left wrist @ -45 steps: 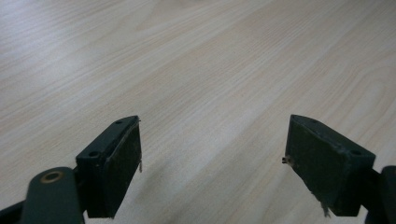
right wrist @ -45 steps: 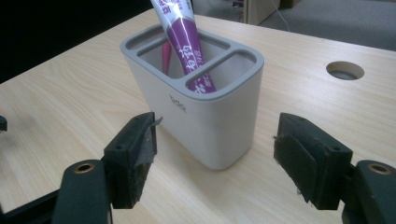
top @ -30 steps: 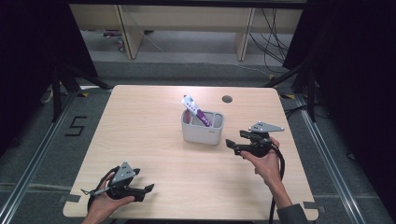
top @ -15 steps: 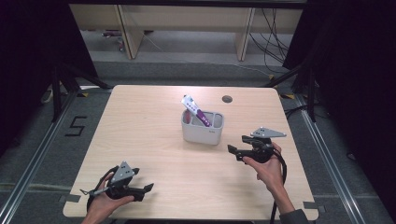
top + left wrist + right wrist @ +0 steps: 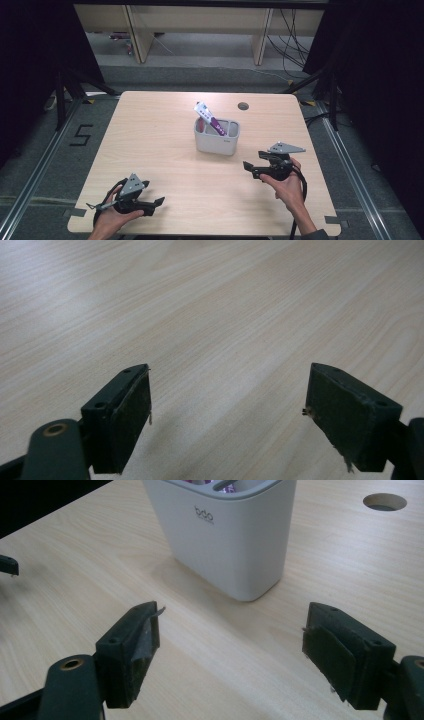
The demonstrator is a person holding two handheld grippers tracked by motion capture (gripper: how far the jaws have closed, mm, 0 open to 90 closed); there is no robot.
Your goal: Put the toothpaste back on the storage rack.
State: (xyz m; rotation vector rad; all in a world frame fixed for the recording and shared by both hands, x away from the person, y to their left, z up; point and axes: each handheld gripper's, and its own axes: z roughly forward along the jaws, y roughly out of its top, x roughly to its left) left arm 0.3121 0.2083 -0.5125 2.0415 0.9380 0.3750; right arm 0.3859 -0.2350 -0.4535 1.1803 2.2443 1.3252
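Both tongs are released, jaws spread wide with nothing between them. Right tongs (image 5: pixel 253 169) sit in the person's right hand (image 5: pixel 287 186) near the 4 o'clock part of the surface (image 5: pixel 160 130), jaws pointing toward 9 o'clock, just short of the white holder (image 5: pixel 216 141). From the right gripper view, the right tongs (image 5: pixel 230 645) frame bare wood, and the holder (image 5: pixel 230 540) stands a little beyond them at 12 o'clock, apart from both jaws, its printed logo facing the camera.

Left tongs (image 5: pixel 152 204) rest low in the left hand (image 5: pixel 111 220) at the 7 o'clock corner of the surface, well apart from the holder. In the left gripper view the left tongs (image 5: pixel 227 400) look across bare wood grain.

The holder stands upright near the middle of the surface, slightly toward 1 o'clock. A purple and white tube (image 5: pixel 209 119) leans out of it, tilted toward 10 o'clock. A round cable hole (image 5: pixel 243 106) lies in the surface beyond the holder, at 12 o'clock from it.
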